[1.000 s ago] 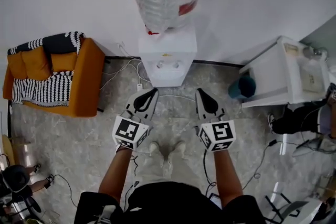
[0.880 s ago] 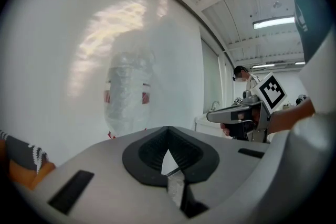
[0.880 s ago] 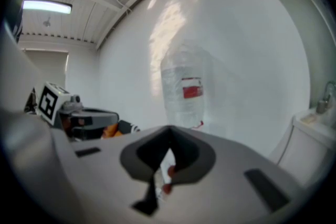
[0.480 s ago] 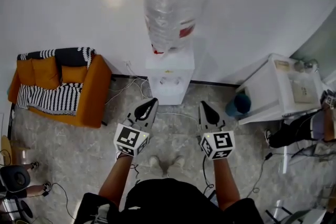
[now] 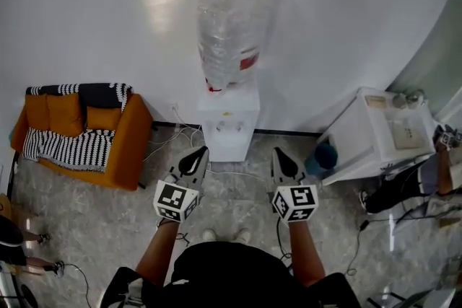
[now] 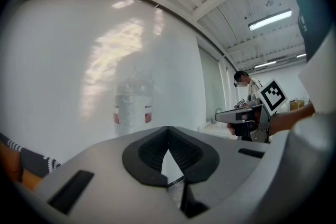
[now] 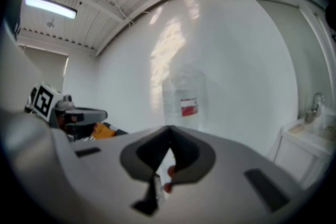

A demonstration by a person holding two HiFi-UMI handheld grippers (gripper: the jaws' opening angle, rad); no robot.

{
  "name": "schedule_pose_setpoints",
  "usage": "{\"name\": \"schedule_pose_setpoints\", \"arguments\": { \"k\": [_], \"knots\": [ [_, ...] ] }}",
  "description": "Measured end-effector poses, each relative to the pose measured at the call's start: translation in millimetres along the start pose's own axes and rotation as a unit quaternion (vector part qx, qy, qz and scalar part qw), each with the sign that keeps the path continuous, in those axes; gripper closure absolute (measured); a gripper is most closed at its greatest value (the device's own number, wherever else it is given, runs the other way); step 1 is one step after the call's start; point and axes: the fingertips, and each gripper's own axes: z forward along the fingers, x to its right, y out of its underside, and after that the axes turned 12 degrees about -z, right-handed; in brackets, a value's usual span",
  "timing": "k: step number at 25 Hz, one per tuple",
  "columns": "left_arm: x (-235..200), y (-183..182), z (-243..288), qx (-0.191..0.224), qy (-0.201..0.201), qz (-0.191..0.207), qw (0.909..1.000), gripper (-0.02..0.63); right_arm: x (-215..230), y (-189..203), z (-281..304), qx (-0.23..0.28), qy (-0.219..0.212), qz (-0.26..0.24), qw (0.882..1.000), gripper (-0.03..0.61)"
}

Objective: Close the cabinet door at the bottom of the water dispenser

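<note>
Head view, widest first: white wall [image 5: 346,11] across the top, grey marbled floor [image 5: 108,213] below. At left, orange sofa with striped black-and-white throw [image 5: 123,133], well apart from the rest. At frame centre against the wall, white water dispenser [image 5: 229,130], clear plastic bottle [image 5: 232,32] upended on top. At right, white side surface [image 5: 368,133]. In the lower middle, left gripper [image 5: 196,154] and right gripper [image 5: 279,154] side by side, aimed at the dispenser, near it but touching nothing. Both sets of fingers pressed together at the tips, nothing between, as read in each gripper view.

As for the cabinet door: on the dispenser's lower front, too foreshortened from above to read; open or closed, cannot tell. Probably either before the approach or after the push. If open, next move: bring one gripper low, meet the door's free edge with closed fingers, press until flush.

Left gripper view and right gripper view aimed high at bottle and wall, lower front blocked by each gripper's own body. Red specks [image 7: 170,171] through the right fingers' gap, possibly taps; too blurred to say.
</note>
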Motion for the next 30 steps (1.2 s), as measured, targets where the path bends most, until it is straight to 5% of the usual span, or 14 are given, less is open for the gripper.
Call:
{"name": "schedule_pose_setpoints", "arguments": {
  "k": [10,30],
  "knots": [
    [3.6,-26.3,-3.8,0.030,-0.006,0.014,0.9994,0.603,3.9,-28.2,-6.5,0.029,0.006,-0.006,1.000,0.546],
    [14.1,-26.4,-1.4,0.025,-0.004,0.011,0.9996,0.603,-4.0,-32.2,-9.3,0.028,-0.010,-0.021,0.999,0.546]
  ]
}}
